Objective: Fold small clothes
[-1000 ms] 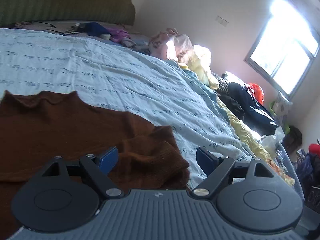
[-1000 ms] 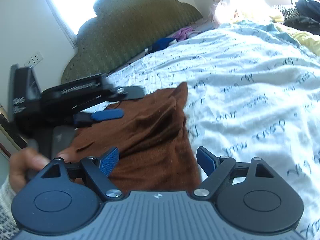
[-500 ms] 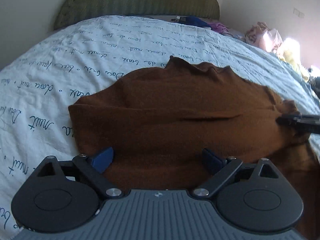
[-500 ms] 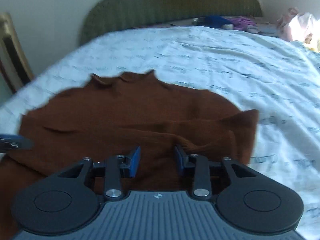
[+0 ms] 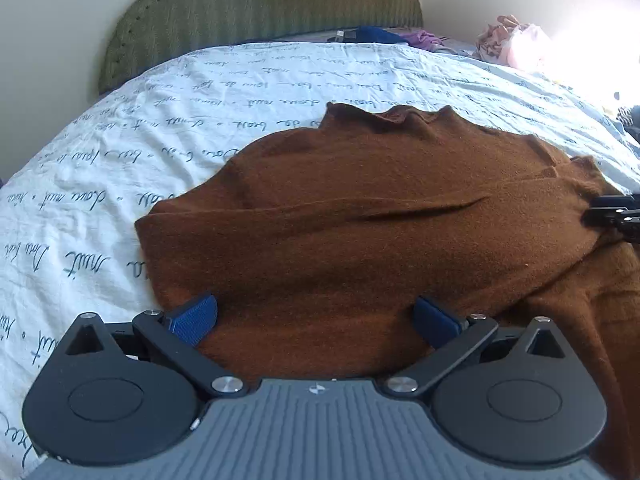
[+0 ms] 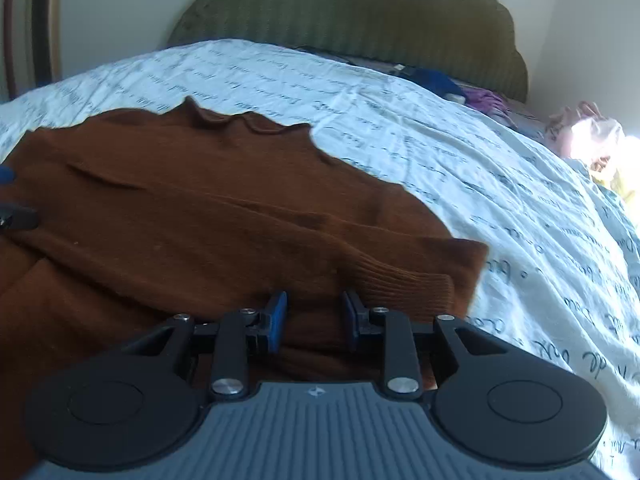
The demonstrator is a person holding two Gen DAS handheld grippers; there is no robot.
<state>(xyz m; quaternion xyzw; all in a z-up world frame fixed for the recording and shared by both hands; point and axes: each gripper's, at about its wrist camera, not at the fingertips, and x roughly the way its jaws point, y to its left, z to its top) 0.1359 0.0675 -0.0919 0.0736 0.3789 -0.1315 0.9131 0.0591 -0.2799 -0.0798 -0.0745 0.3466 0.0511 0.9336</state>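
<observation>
Bed (image 5: 240, 80) with the script-print sheet carried the brown sweater (image 5: 360, 220), spread flat, sleeve folded across. Left gripper (image 5: 314, 316) had just opened wide over the hem; right gripper (image 6: 312, 314) had just closed, pinching sleeve fabric. Probably mid-fold; next needs that sleeve carried inward.

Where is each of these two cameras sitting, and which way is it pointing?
Left wrist: on the left gripper, looking down over the brown sweater toward the headboard; its own open fingers show, plus the right gripper's tip at right.
Right wrist: on the right gripper, over the sweater's cuff; its narrowed fingers pinch fabric; the left gripper's tip shows at left.
Shared: sweater, bedsheet, headboard.
</observation>
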